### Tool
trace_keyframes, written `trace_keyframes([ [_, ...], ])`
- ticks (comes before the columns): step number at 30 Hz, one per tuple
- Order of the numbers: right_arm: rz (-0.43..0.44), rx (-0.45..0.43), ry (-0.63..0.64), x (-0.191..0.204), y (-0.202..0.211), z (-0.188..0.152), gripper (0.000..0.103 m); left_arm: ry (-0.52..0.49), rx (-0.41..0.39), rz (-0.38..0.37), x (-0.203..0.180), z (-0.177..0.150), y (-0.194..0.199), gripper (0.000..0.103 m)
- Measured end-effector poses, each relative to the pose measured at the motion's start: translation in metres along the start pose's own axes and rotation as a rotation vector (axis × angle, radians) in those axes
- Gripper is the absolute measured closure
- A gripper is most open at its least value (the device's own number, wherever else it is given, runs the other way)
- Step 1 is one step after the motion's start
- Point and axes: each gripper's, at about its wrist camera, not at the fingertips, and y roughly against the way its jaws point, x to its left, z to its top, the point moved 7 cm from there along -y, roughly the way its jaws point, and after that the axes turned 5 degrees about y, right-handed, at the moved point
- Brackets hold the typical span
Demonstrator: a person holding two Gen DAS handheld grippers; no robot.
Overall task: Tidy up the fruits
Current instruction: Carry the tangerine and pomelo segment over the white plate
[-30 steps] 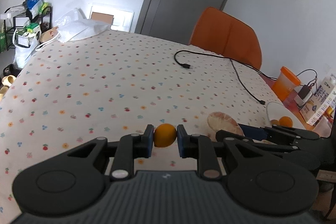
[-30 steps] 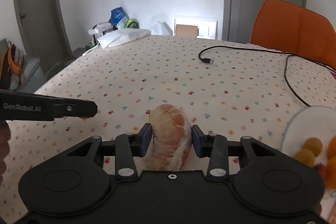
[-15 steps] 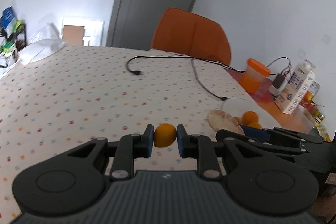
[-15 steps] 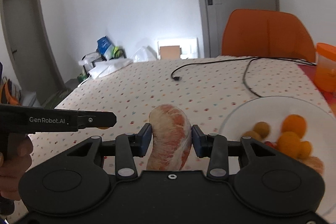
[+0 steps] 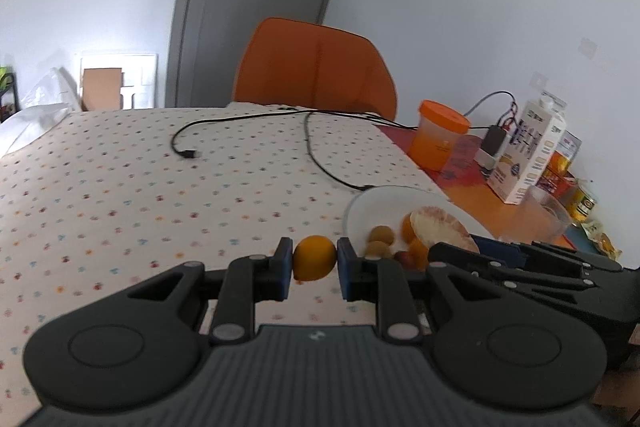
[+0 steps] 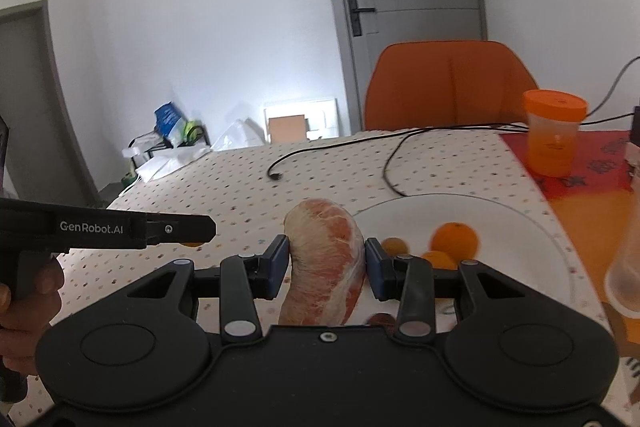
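Dotted tablecloth (image 5: 120, 187) under grey door (image 5: 256, 7), orange chair (image 5: 316, 67) behind white plate (image 6: 500, 227), left gripper (image 5: 314, 259) clamped on small orange (image 5: 314, 257), right gripper (image 6: 326, 263) pinching pomelo segment (image 6: 326, 259), long axis running away from camera toward plate.

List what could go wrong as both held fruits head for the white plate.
1. The left gripper pinches the small orange fruit only at its sides; being round, it might slip out and roll across the dotted tablecloth.
2. The right gripper holds the peeled pomelo segment mid-length; its soft flesh may tear or sag.
3. The white plate already holds fruit, and a clear cup stands close beside it; either could get knocked.
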Motion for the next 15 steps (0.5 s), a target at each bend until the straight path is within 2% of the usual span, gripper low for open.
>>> trace_keyframes([
  [15,-0.115,-0.018,-0.066,-0.07,0.03,-0.017,0.064,-0.061,0.033,-0.054,-0.054,-0.01,-0.028,0.081],
])
